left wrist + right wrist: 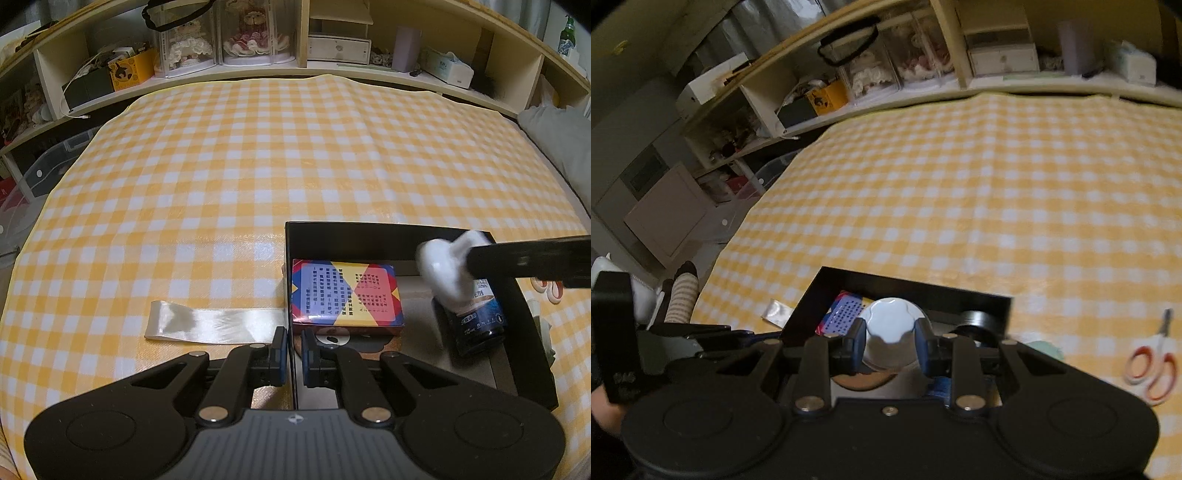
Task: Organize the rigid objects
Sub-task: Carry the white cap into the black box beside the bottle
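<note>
Nearest us, our left gripper (293, 345) has its jaws pinched nearly shut on the thin left wall of the black, matte, shallow rectangular cardboard box (388, 229), steadying it. Left of those fingers a glossy white satin ribbon strip (214, 325) lies flat on the yellow-and-white checked, slightly shiny tablecloth (258, 155). Just ahead of the fingers, inside the box, a glossy card packet printed in blue, red and yellow (345, 293) lies flat.

Further right, our right gripper (890, 341) has its blue-padded fingers (857, 345) closed on the smooth, scalloped white plastic cap (891, 319) of a dark-blue cylindrical bottle with a printed label (476, 317). The bottle hangs tilted over the right part of the box; we cannot tell whether its base touches the floor.

We judge the step to be settling this bottle into the box. To do it well, we should keep the left hold firm so the light cardboard does not skate on the slick cloth, bring the bottle down clear of the packet, and release only once it rests.

Far right of the fingers, red-handled steel scissors (1152, 363) lie on the cloth outside the box.
</note>
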